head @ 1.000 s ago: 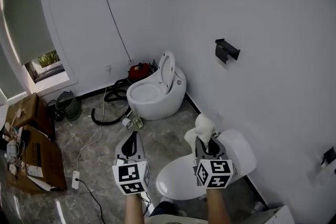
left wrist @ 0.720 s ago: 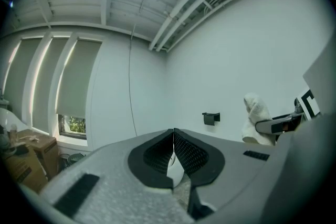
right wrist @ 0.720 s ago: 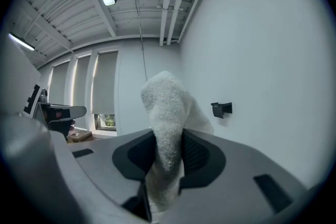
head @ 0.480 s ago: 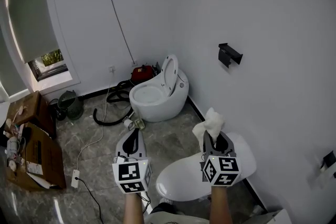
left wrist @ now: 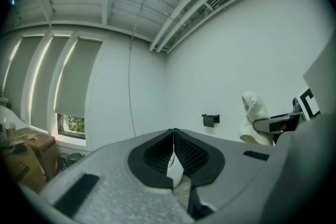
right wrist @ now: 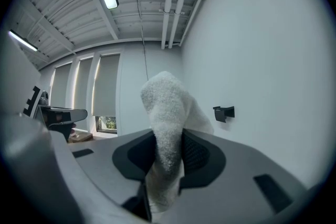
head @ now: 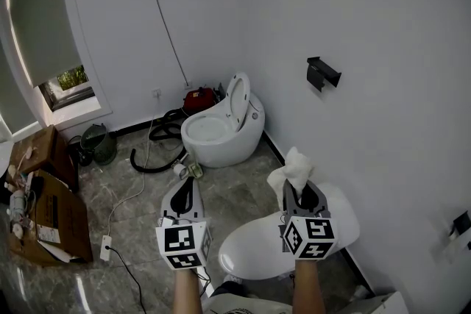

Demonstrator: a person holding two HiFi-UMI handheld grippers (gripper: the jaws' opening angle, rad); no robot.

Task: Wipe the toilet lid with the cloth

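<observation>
A white toilet with its lid point(head: 254, 250) down lies at the bottom of the head view. My right gripper point(head: 297, 191) hovers over the lid's far end, shut on a white fluffy cloth point(head: 293, 169) that sticks up past the jaws. In the right gripper view the cloth point(right wrist: 167, 123) is pinched between the dark pads and stands upright. My left gripper point(head: 184, 196) hangs left of the toilet, above the floor, shut with nothing in it. The left gripper view shows its pads point(left wrist: 184, 152) pressed together, with the cloth point(left wrist: 254, 118) off to the right.
A second white toilet point(head: 217, 132) with its lid raised stands against the back wall. A black hose point(head: 156, 151) and a red device point(head: 197, 99) lie beside it. Cardboard boxes point(head: 40, 217) sit at the left, near a power strip point(head: 105, 250). A black holder point(head: 322, 72) juts from the right wall.
The right gripper with the cloth has shifted slightly up and to the right over the lid. The left gripper has hardly moved.
</observation>
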